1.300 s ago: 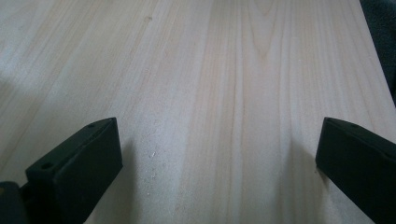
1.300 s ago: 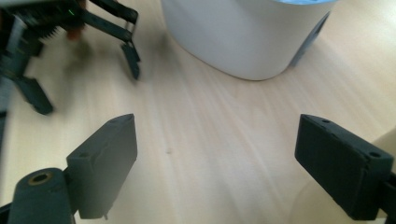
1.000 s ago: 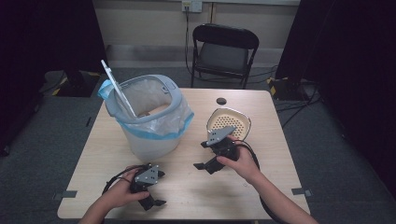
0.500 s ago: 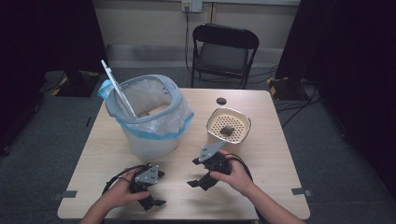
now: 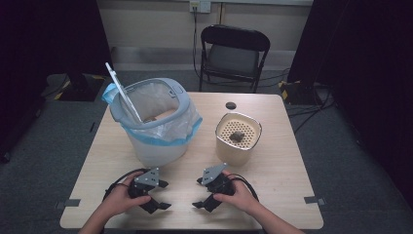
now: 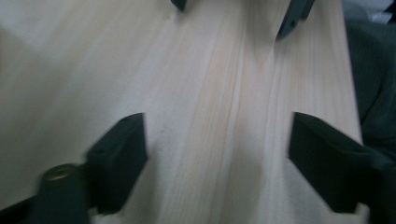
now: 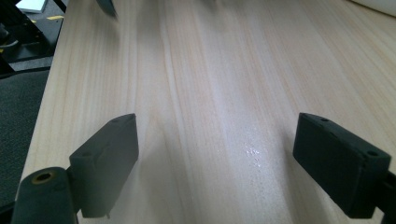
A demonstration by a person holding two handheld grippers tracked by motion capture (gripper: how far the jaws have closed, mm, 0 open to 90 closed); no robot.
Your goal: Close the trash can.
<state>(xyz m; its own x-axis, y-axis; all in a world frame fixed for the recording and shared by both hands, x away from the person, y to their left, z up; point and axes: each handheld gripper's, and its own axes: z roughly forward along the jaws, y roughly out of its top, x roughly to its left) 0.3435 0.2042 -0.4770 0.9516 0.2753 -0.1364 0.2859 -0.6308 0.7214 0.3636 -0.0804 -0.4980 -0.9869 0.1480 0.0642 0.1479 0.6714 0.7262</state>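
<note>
Lower frame, high view: left gripper [image 5: 157,195] and right gripper [image 5: 203,194] rest on the pale wooden table [image 5: 282,161], jaws apart, nothing between them; left jaws have just been closing. Work looks finished. Centre right: cream perforated canister [image 5: 238,138] holding a dark lump [image 5: 237,137]. Centre left: grey bag-lined bin [image 5: 153,119], white flat stick [image 5: 123,93] inside

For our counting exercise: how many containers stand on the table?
2: a bag-lined bin at the left-centre, and a cream perforated-top canister to its right. Nothing seems hidden behind them.
</note>
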